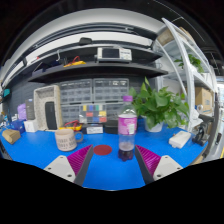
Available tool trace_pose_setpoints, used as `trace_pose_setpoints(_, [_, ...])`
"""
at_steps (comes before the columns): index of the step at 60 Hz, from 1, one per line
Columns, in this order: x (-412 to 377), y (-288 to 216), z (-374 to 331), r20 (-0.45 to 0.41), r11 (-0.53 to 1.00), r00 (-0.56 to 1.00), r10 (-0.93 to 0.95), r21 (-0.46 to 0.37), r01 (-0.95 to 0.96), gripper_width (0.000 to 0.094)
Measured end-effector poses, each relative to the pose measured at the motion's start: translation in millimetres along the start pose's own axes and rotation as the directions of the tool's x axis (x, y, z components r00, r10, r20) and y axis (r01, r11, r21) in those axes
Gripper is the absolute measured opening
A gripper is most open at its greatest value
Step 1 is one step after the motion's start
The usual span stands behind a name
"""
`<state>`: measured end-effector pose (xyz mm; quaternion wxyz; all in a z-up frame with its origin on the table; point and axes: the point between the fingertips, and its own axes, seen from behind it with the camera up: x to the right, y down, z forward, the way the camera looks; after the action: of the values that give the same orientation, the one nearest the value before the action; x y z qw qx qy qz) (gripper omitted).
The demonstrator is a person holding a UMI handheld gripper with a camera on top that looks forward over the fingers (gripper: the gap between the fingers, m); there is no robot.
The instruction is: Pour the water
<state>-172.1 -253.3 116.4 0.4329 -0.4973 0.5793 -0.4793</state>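
Observation:
A clear plastic bottle [127, 134] with a pink cap and pink label stands upright on the blue table [40, 148], with dark liquid at its bottom. It stands just ahead of my gripper [110, 160], nearer the right finger. The fingers, with their magenta pads [72, 160], are spread wide and hold nothing. A small dark red disc [103, 150] lies flat on the table left of the bottle. A tan cup [65, 139] stands further left.
A potted green plant [157, 106] stands behind the bottle to the right. Small colourful items [93, 113] and a white box [47, 106] line the back of the table under shelves. A white object [180, 139] lies at the right.

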Motion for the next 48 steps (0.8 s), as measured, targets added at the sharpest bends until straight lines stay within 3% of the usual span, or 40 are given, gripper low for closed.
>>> trace_pose_setpoints(7, [41.8,-5.9,31.6,-0.032,0.999,0.999,0.02,0.038,-0.019,0.0855])
trace_pose_setpoints(13, [49.6,-16.9,63.3,0.003,0.996,0.999,0.033,0.079,-0.033,0.0855])
trace_pose_setpoints(26, [60.8,-17.5,128.5,-0.005,0.997,1.0,-0.021,0.068,0.021,0.0844])
trace_pose_setpoints(34, [55.3,-19.9,148.4,0.001,0.996,0.999,-0.043,0.073,0.043,0.0741])
trace_pose_setpoints(36, [53.2,-21.5,150.6,0.006,0.996,0.999,-0.046,0.082,0.046,0.0691])
trace_pose_setpoints(38, [51.9,-23.9,152.0,0.008,0.994,0.999,-0.047,0.096,0.046,0.0523])
trace_pose_setpoints(43, [51.7,-25.2,153.7,0.007,0.992,0.998,-0.058,0.11,0.057,0.0478])
trace_pose_setpoints(48, [47.9,-25.6,153.9,0.006,0.991,0.997,-0.073,0.11,0.072,0.037])
